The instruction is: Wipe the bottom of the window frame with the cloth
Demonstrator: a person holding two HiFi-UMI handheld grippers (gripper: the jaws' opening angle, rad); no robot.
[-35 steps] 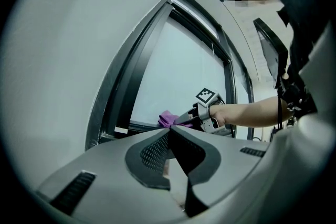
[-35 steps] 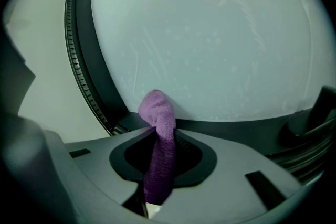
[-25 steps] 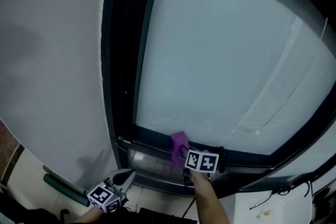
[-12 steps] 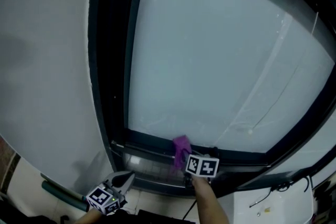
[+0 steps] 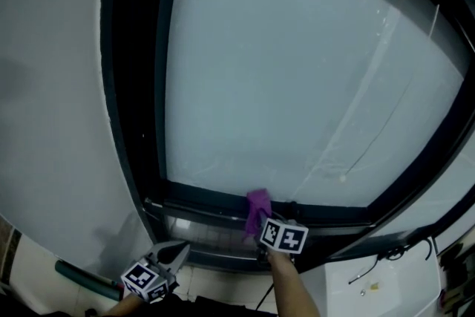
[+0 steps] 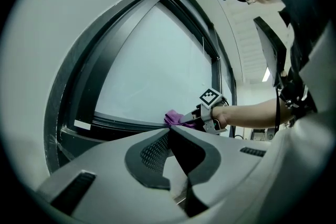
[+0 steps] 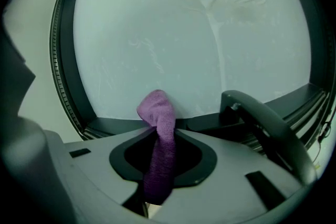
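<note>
A purple cloth (image 5: 257,208) (image 7: 158,128) (image 6: 172,118) is pinched in my right gripper (image 5: 261,222) (image 7: 159,130), which is shut on it. The cloth's bunched end presses against the dark bottom rail of the window frame (image 5: 208,198) (image 7: 113,126), just below the frosted pane (image 5: 297,70). My left gripper (image 5: 180,250) (image 6: 169,132) hangs lower left, away from the frame, jaws together with nothing between them. In the left gripper view the right gripper (image 6: 195,117) and the person's forearm reach in from the right.
A dark window handle (image 7: 262,123) juts out just right of the cloth. The frame's left upright (image 5: 137,85) runs up beside a white wall (image 5: 52,100). A metal sill track (image 5: 208,237) lies under the rail. A white ledge with a cable (image 5: 378,271) sits lower right.
The head view has tilted, so the window sits lower and further left in frame. The right gripper and cloth stay at about the same spot on the bottom rail; the left gripper has barely moved.
</note>
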